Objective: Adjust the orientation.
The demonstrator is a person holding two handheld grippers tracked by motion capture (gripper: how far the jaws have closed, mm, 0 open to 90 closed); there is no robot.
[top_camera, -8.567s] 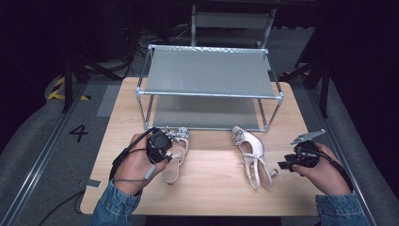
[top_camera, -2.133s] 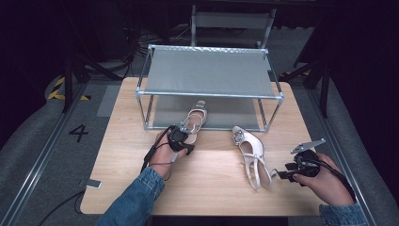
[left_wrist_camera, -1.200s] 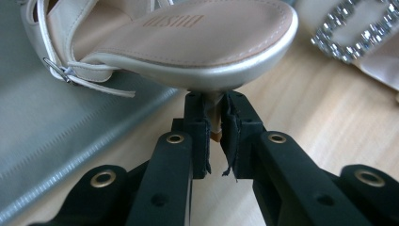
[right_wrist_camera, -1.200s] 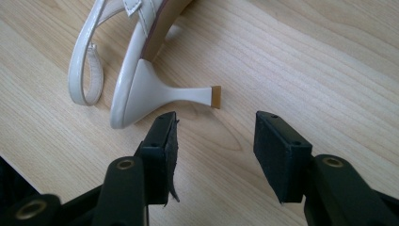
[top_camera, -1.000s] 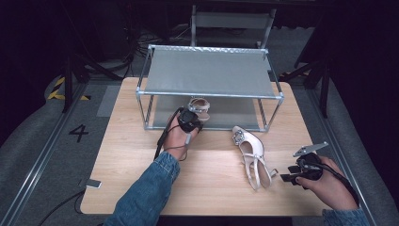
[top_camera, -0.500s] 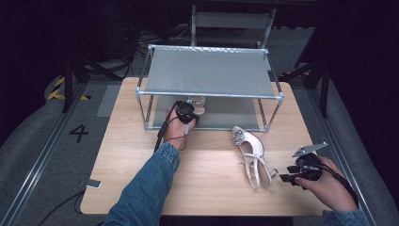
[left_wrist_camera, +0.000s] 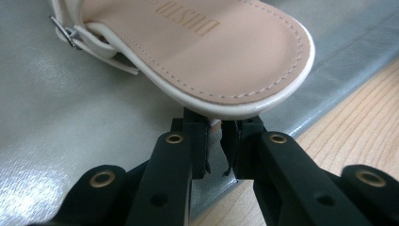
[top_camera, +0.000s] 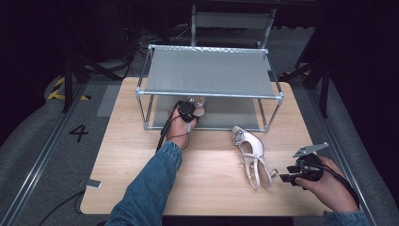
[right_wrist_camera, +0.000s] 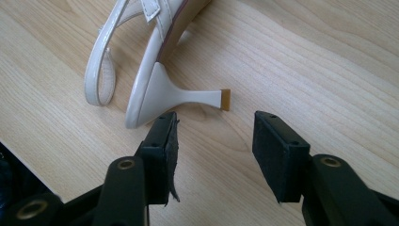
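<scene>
Dark floor and cables surround a pale wooden table [top_camera: 141, 179], which carries everything at hand. Toward the table's far edge stands a metal-framed rack [top_camera: 209, 94] with two grey fabric shelves, an upper one spanning the frame and a lower one [left_wrist_camera: 70, 141] lying just above the wood.

One cream heeled sandal [top_camera: 197, 104] sits on the lower shelf near the rack's front rail, left of the middle and partly tucked beneath the upper shelf. In the left gripper view its tan insole and white edging fill the upper part, with the heel end hanging over the gripper's tips and a small buckle at one side. The second sandal [top_camera: 251, 155] lies tipped on its side on the bare wood, in front of the rack's right half, toward the table's right edge. In the right gripper view its thin heel points sideways, level with the table.

A person's denim-sleeved left arm reaches from the near edge up to the rack. The left gripper [top_camera: 187, 113] is at the front rail; its jaws are pressed nearly together just under the sandal's back rim, pinching it at the heel.

The right gripper [top_camera: 288, 179] rests near the table's near right corner, just beside the second sandal's heel. Its jaws are spread apart with only bare wood between them, and the heel tip lies just beyond them, untouched.
</scene>
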